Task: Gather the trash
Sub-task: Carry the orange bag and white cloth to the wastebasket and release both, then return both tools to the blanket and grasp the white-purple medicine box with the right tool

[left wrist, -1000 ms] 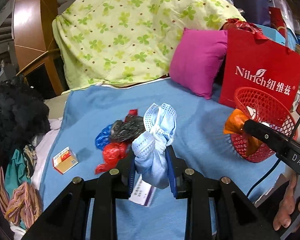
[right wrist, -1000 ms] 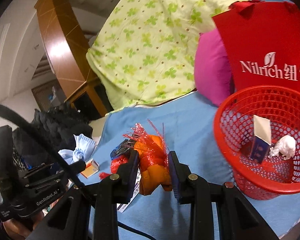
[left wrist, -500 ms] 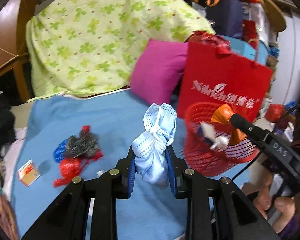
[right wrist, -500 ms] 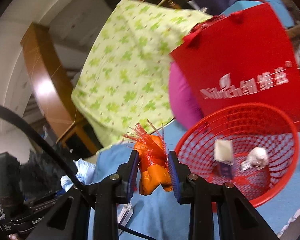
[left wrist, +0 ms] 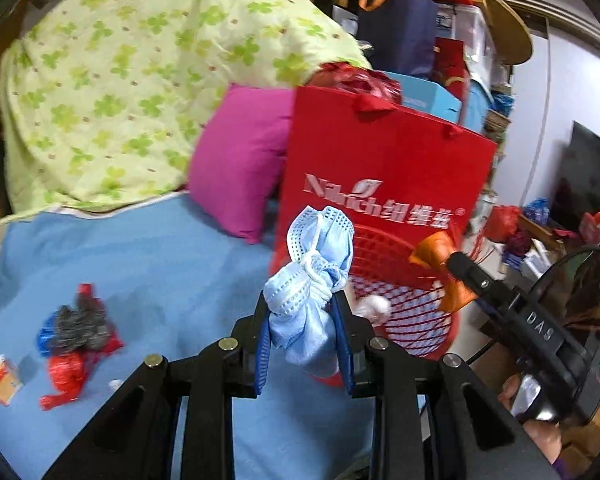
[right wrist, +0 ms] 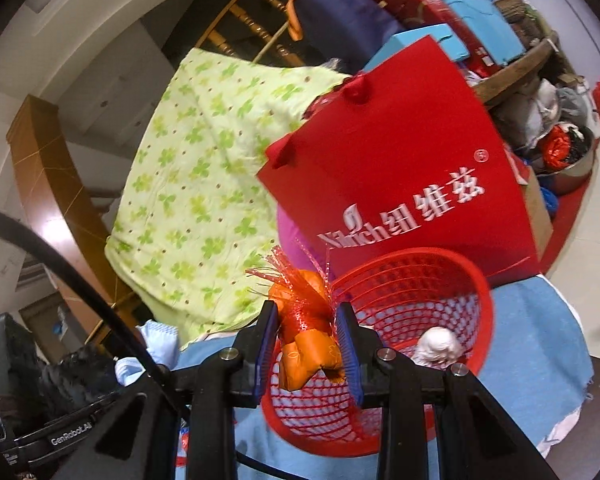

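Observation:
My left gripper [left wrist: 303, 320] is shut on a bundle of light blue face masks [left wrist: 312, 276], held just in front of the red mesh basket [left wrist: 404, 308]. My right gripper [right wrist: 308, 336] is shut on an orange wrapper with red netting [right wrist: 306, 332] and hangs over the near rim of the same basket [right wrist: 416, 280]. In the left wrist view the right gripper [left wrist: 456, 264] shows at the basket's right rim with the orange wrapper [left wrist: 436, 248] in it. A white crumpled wad [right wrist: 438, 346] lies inside the basket. More trash sits on the blue blanket: a red, blue and grey pile [left wrist: 74, 332] and a small box [left wrist: 2, 378].
A red paper bag [left wrist: 384, 172] stands right behind the basket, with a magenta pillow [left wrist: 240, 160] and a green clover quilt [left wrist: 132, 80] to its left. The blue blanket [left wrist: 160, 264] covers the bed. Clutter fills the floor at the right.
Both grippers swung right toward the basket with their loads still held. The right gripper rolled and now hangs over the basket's rim. The trash pile slid to the left in the left wrist view.

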The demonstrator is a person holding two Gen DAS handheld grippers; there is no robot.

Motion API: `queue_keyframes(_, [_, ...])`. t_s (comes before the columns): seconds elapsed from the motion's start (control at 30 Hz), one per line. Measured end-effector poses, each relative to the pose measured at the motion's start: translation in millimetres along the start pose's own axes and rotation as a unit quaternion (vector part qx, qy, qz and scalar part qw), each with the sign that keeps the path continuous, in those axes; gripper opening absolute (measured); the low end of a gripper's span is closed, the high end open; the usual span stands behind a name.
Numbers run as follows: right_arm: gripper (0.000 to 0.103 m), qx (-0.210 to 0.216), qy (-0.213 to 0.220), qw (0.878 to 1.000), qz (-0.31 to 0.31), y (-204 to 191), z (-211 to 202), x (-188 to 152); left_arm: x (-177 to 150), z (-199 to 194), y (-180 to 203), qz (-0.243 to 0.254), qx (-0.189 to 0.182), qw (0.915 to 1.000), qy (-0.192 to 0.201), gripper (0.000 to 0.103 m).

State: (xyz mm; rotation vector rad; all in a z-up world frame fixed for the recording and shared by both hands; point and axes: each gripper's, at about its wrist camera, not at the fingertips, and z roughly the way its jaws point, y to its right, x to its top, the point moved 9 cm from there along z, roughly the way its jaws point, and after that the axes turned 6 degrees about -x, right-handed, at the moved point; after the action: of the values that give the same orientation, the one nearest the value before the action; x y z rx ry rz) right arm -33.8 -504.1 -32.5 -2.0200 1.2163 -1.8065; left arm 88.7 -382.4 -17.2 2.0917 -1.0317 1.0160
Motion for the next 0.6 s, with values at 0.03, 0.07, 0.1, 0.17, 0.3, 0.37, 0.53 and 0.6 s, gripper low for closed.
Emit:
queue_keyframes(0.03, [0.033,-0.002,-0.002,1.000,0.006,4,1,1,1,7,4,-0.002,-0.010,0.9999,-0.003,0.030])
queue_keyframes(0.07, [0.033,-0.004,-0.005,1.000,0.015,9,3,2,3,14,9,-0.002,-0.020,0.9998,-0.005,0.030])
queue_keyframes(0.1, [0.033,-0.006,-0.007,1.000,0.022,13,4,2,4,22,14,-0.003,-0.030,0.9995,-0.008,0.030])
queue_keyframes(0.17, [0.033,-0.010,-0.011,0.999,0.041,22,7,3,5,37,22,-0.005,-0.047,0.9987,-0.017,0.030])
queue_keyframes(0.3, [0.033,-0.011,-0.021,0.997,0.072,38,13,5,5,69,32,-0.004,-0.056,0.9977,-0.038,0.042])
queue_keyframes(0.37, [0.033,-0.013,-0.023,0.997,0.079,42,14,5,3,78,31,-0.009,-0.056,0.9974,-0.045,0.065])
queue_keyframes(0.53, [0.033,-0.014,-0.016,0.998,0.063,37,11,6,0,67,26,-0.014,-0.050,0.9979,-0.039,0.065])
queue_keyframes(0.6, [0.033,-0.009,-0.017,0.999,0.047,26,10,3,-3,54,18,-0.009,-0.035,0.9989,-0.031,0.066])
